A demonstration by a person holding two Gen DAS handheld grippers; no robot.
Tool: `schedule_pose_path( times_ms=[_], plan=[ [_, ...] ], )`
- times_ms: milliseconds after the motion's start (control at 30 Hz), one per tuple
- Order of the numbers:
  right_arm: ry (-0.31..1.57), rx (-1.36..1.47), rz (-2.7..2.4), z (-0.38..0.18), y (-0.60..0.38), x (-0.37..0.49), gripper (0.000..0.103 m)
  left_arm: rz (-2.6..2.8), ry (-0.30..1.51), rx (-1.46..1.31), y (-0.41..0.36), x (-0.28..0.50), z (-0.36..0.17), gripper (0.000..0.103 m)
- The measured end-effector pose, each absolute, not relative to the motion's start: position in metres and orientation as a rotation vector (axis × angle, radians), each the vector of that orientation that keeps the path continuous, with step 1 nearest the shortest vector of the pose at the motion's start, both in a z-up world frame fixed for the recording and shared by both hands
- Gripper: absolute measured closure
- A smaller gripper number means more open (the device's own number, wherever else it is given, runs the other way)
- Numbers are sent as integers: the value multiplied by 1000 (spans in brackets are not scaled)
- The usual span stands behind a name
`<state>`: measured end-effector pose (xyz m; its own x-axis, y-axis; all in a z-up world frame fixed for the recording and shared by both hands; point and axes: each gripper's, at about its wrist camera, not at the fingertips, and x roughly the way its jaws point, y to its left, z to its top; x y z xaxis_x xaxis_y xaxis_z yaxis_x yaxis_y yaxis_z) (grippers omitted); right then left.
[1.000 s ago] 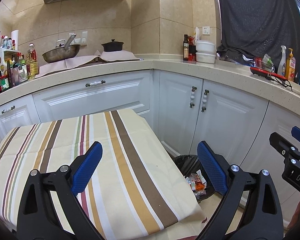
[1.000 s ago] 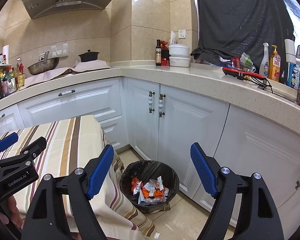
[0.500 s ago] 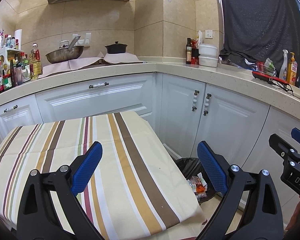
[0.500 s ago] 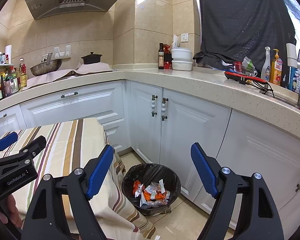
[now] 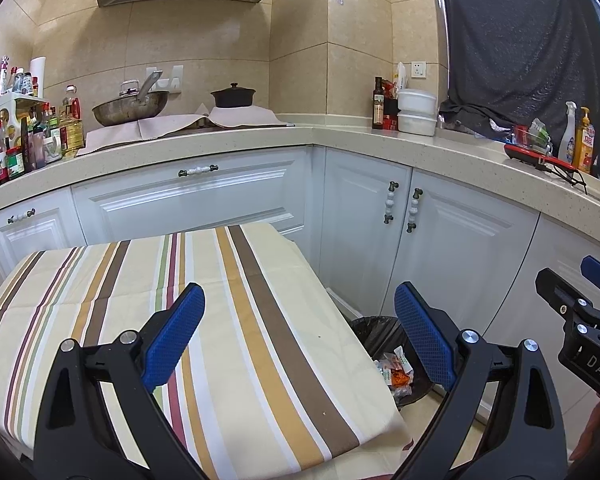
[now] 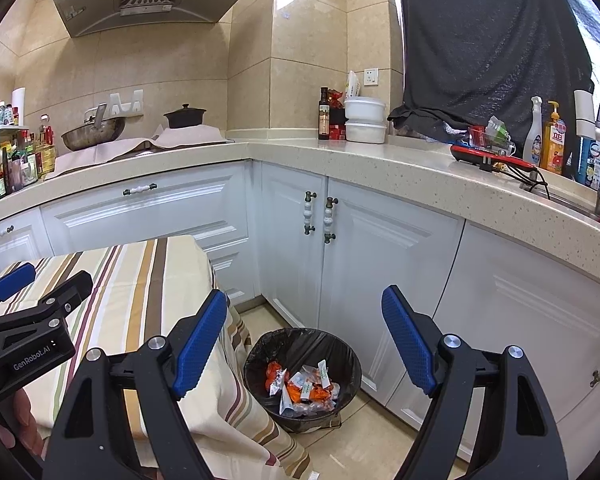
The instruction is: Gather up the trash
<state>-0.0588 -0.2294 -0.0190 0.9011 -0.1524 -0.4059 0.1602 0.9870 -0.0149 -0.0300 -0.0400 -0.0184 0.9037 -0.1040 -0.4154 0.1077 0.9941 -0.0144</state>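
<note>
A black-lined trash bin (image 6: 302, 376) stands on the floor by the table's right end, holding several orange and white wrappers (image 6: 304, 386). It also shows in the left wrist view (image 5: 384, 336), partly hidden behind a finger. My left gripper (image 5: 300, 336) is open and empty above the striped tablecloth (image 5: 140, 280). My right gripper (image 6: 304, 340) is open and empty, held above the bin. No loose trash shows on the table.
White cabinets (image 6: 364, 264) and a beige countertop (image 6: 380, 164) wrap around the corner. On the counter are a wok (image 5: 130, 110), a black pot (image 5: 233, 96), bottles (image 5: 32, 140), stacked white containers (image 6: 365, 120) and a red board (image 6: 492, 156). Tiled floor (image 6: 360, 448) lies around the bin.
Both grippers have risen and tilted up slightly, so the counter and bin sit lower in view. Both stay open and empty.
</note>
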Motion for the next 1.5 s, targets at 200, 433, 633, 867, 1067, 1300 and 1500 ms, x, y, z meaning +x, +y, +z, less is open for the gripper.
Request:
schedule_pose_path(
  times_ms=[200, 433, 633, 867, 1067, 1300, 1500],
  plan=[
    [415, 15, -160, -17, -228, -59, 25, -113, 440, 1, -40, -28, -19, 10],
    [414, 15, -160, -17, -227, -60, 25, -113, 435, -1, -42, -30, -19, 10],
    [415, 14, -160, -17, -228, -59, 25, -123, 428, 1, -44, -30, -19, 10],
    [415, 14, -158, -18, -227, -59, 25, -115, 427, 5, -46, -31, -18, 10],
    [418, 13, -157, -19, -227, -59, 25, -110, 428, 11, -47, -31, -17, 6],
    [419, 11, -157, -19, -226, -59, 25, -83, 405, 51, -50, -33, -17, 5],
    [419, 11, -156, -20, -225, -58, 25, -113, 407, 54, -53, -33, -17, 5]
  ],
)
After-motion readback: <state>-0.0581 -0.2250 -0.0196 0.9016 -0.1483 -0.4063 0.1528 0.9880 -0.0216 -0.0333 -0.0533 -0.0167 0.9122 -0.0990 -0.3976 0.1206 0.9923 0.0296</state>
